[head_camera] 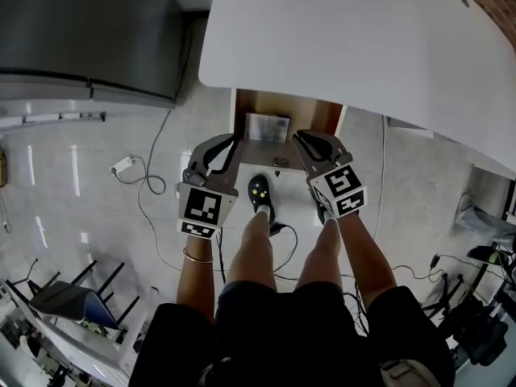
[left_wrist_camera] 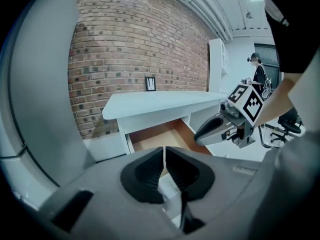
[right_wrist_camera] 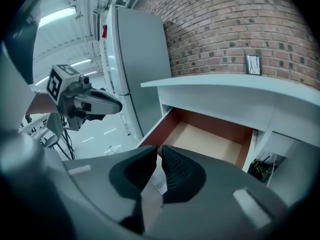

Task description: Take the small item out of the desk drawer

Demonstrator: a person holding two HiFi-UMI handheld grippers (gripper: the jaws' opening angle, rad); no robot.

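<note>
While the drawer (head_camera: 329,116) stands open under the worktop (head_camera: 339,39), small item: a flat grey-white thing (head_camera: 268,126) at the back of it, not touched yet
Left hand-held gripper (head_camera: 230,143): empty, jaws only a thin crack apart
Right hand-held gripper (head_camera: 305,139): empty, jaws a little apart
Could go wrong: jaws look too narrow, so they may push the small item away instead of going round it
Also: worktop edge hangs close over the small item, so a gripper may bump it
</note>
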